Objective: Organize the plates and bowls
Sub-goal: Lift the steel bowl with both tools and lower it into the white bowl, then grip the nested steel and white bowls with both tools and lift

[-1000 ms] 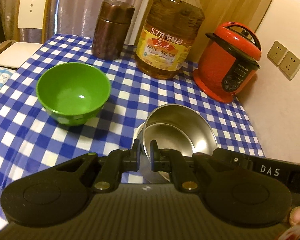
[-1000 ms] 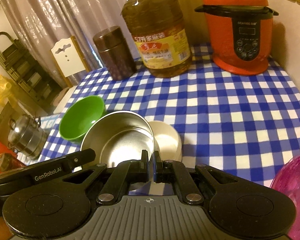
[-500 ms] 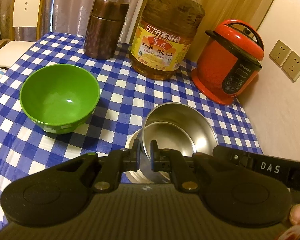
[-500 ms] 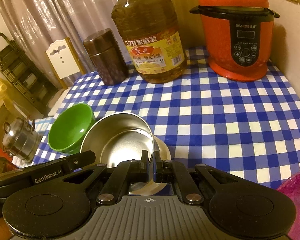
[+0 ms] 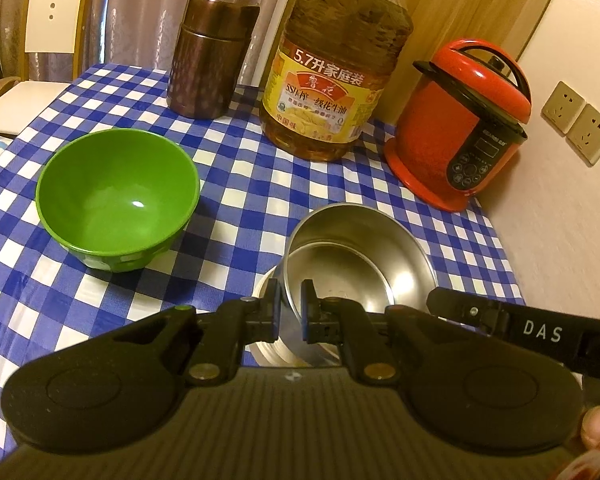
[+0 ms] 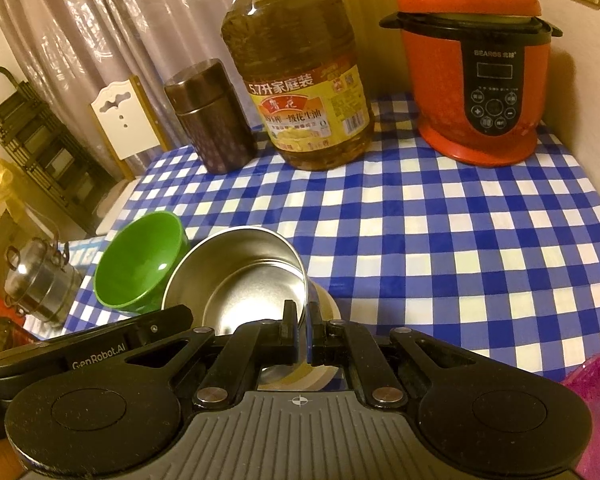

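The steel bowl (image 5: 360,256) has come down over the white bowl (image 6: 326,306), both grippers' jaws clenched on its rim; tilted, it could jam or tip.

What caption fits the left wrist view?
Both grippers, left gripper foremost, pinch the round steel bowl above a white bowl; green plastic bowl beside.
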`<action>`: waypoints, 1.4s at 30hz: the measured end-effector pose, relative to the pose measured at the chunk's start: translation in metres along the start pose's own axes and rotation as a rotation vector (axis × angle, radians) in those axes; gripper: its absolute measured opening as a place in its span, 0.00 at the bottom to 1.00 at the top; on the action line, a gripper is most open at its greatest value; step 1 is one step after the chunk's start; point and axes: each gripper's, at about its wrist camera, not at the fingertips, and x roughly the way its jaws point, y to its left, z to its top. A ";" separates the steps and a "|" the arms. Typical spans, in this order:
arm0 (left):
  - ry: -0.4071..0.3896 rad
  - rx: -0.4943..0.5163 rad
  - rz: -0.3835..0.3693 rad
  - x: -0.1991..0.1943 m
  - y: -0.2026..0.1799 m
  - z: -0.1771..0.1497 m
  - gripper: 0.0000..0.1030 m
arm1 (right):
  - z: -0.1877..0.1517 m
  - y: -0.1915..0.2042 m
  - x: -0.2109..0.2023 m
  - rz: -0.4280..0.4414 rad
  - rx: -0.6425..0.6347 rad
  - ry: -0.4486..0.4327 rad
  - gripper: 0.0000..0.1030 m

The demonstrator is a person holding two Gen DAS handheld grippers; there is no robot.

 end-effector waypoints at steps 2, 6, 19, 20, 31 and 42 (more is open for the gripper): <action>0.000 0.000 0.000 0.001 0.001 0.001 0.08 | 0.000 0.000 0.000 -0.001 -0.003 0.000 0.04; 0.004 -0.001 -0.001 0.004 0.002 0.002 0.08 | 0.001 0.000 0.003 -0.001 0.001 0.004 0.04; 0.020 0.001 0.006 0.016 0.004 -0.001 0.08 | 0.000 -0.006 0.015 -0.004 0.002 0.021 0.04; 0.022 0.001 0.007 0.017 0.004 -0.001 0.08 | 0.000 -0.006 0.016 -0.005 0.001 0.022 0.04; 0.046 -0.001 0.011 0.032 0.009 -0.008 0.08 | -0.006 -0.010 0.030 -0.011 0.004 0.046 0.04; 0.036 -0.016 0.019 0.036 0.015 -0.012 0.23 | -0.009 -0.024 0.040 0.020 0.076 0.056 0.06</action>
